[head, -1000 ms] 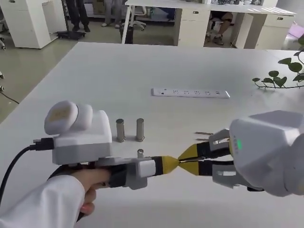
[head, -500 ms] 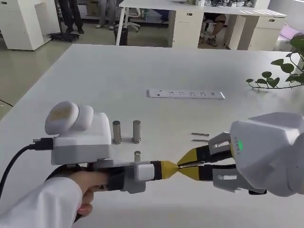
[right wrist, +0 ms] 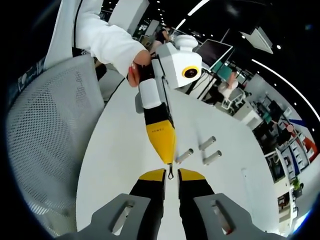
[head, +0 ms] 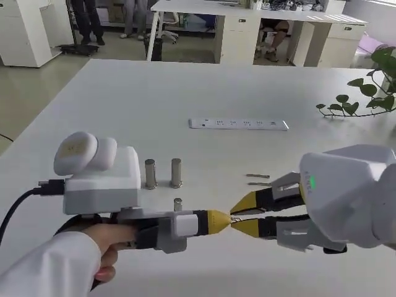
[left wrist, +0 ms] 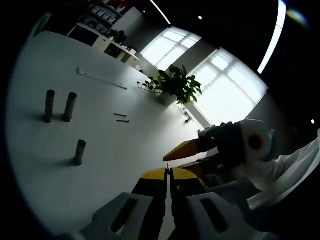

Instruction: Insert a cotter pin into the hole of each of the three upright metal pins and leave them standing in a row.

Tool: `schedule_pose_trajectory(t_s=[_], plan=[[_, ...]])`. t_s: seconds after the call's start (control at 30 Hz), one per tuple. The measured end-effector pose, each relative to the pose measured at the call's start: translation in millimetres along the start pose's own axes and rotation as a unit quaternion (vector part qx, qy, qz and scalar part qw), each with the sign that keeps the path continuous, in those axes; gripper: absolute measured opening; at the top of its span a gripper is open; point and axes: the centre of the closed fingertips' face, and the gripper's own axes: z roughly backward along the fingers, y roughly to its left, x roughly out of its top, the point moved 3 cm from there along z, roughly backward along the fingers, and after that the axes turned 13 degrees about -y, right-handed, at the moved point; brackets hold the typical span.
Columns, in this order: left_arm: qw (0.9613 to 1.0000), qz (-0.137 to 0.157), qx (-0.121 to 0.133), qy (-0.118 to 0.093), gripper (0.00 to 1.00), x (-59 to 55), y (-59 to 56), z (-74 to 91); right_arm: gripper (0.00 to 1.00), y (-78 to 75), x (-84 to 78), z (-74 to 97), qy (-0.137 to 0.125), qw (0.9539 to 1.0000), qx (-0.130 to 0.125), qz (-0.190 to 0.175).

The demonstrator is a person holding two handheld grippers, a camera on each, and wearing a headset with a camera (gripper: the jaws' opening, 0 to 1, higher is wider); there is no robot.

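Note:
Three upright metal pins stand on the white table: two side by side and a shorter-looking one nearer me. My left gripper is shut on a thin cotter pin, whose end sticks out past its yellow tips. My right gripper faces it tip to tip with its jaws open around that end, not clamped on it. Both grippers hover above the table, right of the near metal pin.
Two more cotter pins lie on the table right of the metal pins. A white power strip lies farther back, and a leafy plant reaches in at the far right. A mesh chair is behind me.
The right gripper's jaws have parted from the cotter pin, which stays in the left gripper. Both grippers are still tip to tip; the head view shifted slightly.

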Motion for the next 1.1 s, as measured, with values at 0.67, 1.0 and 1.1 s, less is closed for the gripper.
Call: schedule_pose_trajectory(t_s=[0.67,1.0,1.1], plan=[[0.9696,-0.224,-0.098,0.012,0.0,0.1,-12.3,11.3,0.11,13.0,-4.0,4.8,-0.058,0.9805,0.037,-0.184],[0.9549,-0.271,-0.117,0.031,0.0,-6.3,-13.8,11.5,0.03,21.3,-2.7,-6.0,-0.063,0.9776,0.069,-0.188],[0.9496,-0.286,-0.121,0.039,0.0,-7.0,-12.4,12.5,0.0,21.5,-1.5,-6.8,-0.068,0.9763,0.071,-0.193]])
